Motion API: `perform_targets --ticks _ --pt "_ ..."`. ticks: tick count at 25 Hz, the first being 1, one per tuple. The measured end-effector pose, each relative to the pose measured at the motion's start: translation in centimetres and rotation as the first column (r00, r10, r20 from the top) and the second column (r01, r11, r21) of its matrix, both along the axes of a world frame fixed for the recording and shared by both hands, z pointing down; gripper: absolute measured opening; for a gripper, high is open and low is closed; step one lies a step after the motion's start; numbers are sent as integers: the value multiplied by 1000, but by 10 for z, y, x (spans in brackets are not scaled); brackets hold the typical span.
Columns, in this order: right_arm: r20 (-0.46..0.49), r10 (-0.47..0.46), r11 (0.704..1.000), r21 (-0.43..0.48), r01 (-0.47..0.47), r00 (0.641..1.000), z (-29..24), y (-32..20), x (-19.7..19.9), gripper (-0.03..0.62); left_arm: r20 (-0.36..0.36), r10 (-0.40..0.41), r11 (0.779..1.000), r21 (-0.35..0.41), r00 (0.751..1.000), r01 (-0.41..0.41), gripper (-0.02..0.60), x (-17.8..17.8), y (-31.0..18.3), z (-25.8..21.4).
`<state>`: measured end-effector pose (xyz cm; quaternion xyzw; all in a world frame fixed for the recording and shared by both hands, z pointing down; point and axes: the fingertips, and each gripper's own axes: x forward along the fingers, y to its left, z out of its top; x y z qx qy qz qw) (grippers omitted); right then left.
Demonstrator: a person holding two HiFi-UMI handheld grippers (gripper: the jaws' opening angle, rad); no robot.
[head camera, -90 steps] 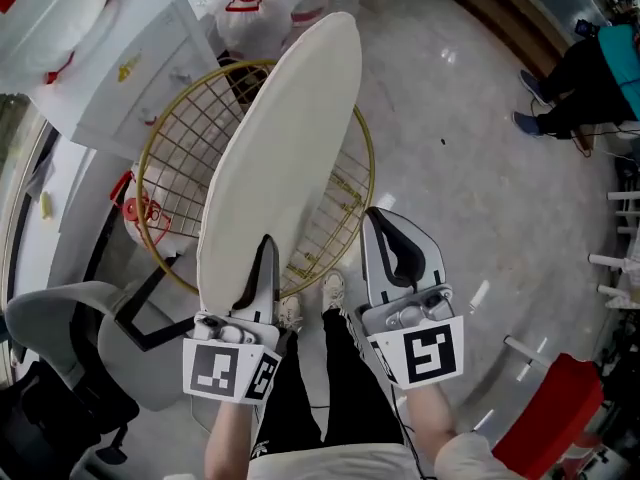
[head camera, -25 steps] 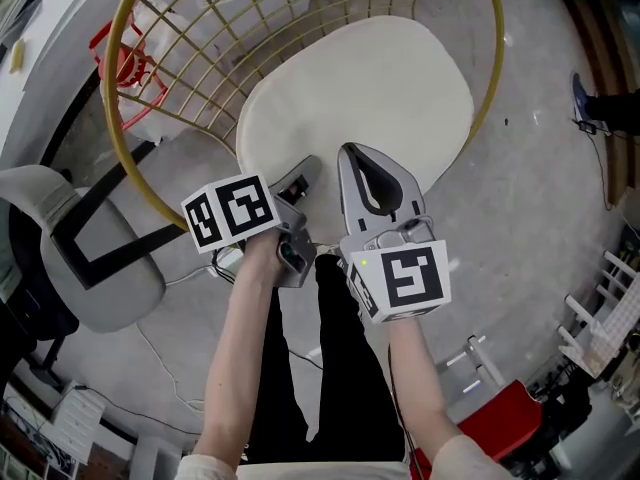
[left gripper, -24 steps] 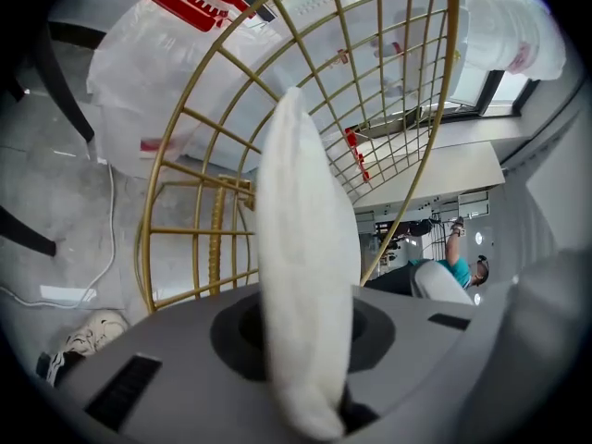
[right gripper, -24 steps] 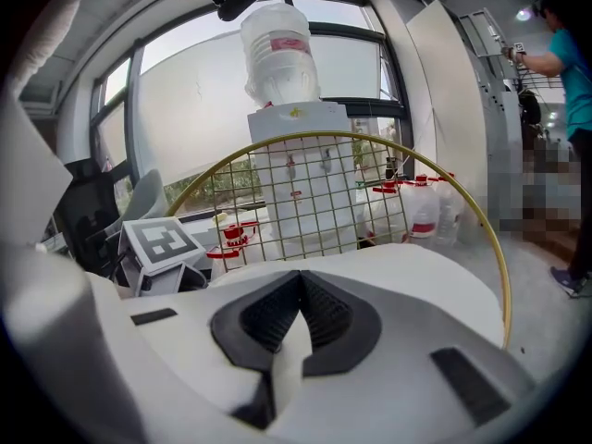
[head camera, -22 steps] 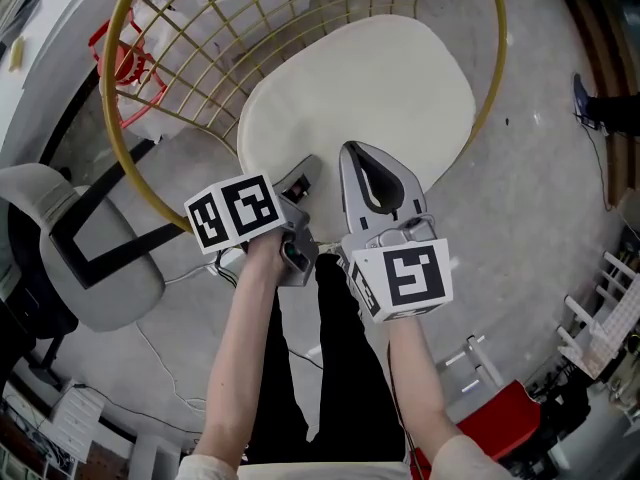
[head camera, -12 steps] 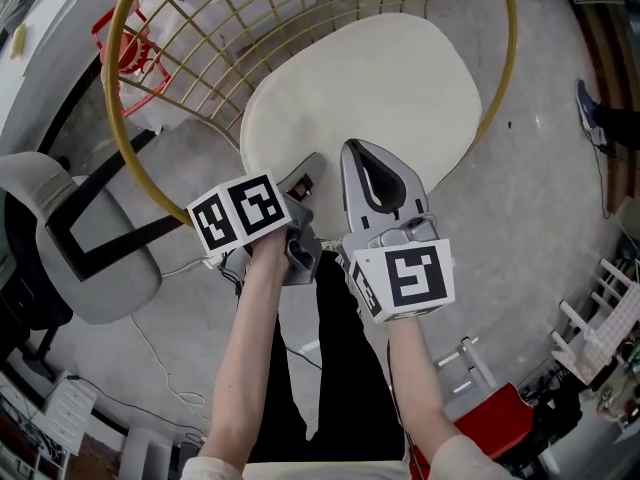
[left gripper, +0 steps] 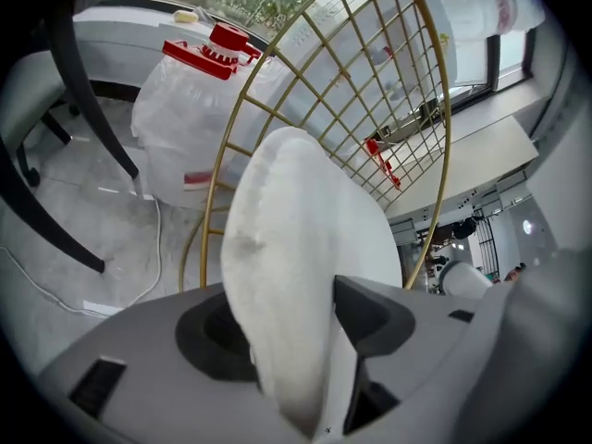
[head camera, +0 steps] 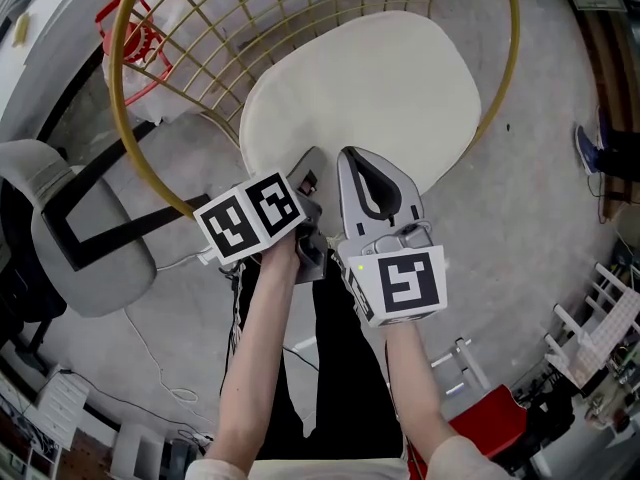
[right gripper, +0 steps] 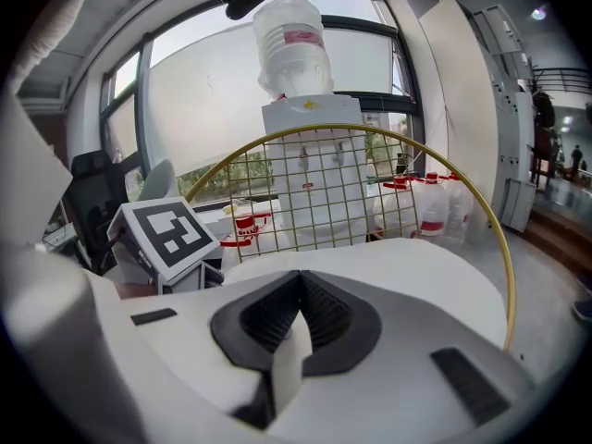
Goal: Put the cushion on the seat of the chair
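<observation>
On the seat of the gold wire chair (head camera: 516, 48), the cream oval cushion (head camera: 370, 98) lies flat, no longer upright. At its 7 o'clock edge the left claw (head camera: 312, 166) has just been opening, with the edge loose between its jaws. The right claw (head camera: 355, 158), at 6 o'clock, is clenched empty. Placement looks done.

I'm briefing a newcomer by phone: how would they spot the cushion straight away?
Look for the big round gold wire-grid chair on the grey floor. Inside its hoop lies the cream oval fabric cushion. It is the only soft, plain, solid surface there; the neighbouring grey padded office chair stands outside the hoop.
</observation>
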<state>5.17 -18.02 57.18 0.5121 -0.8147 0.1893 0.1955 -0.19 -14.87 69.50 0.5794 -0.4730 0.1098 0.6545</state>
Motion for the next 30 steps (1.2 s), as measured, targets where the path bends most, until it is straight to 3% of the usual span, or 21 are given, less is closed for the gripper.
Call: perform_targets --ticks 4,7,10,15,19,23,30 --pt "2 -1 1000 2 1 1000 -2 1 0 17 100 -44 999 -5 994 45 268 -7 3 0" --pt "16 -4 1000 2 4 1000 -4 4 2 17 107 -97 995 7 990 97 268 -13 3 -1" --pt "22 1 1000 -3 0 1000 -4 8 7 17 117 -97 995 12 988 96 268 -13 5 -3" --pt "23 8 1000 -16 -7 1000 -3 13 13 17 200 -85 996 -11 976 89 284 -17 6 -4" --pt "25 8 1000 -17 -8 1000 -6 17 15 17 288 -82 995 -21 954 92 313 -23 10 -5" --pt "31 8 1000 -12 -8 999 -11 18 14 17 422 -87 992 -48 902 118 327 -40 16 -7" --pt "38 2 1000 -11 -2 999 -10 21 -2 17 459 -101 990 -44 883 137 327 -63 19 -9"
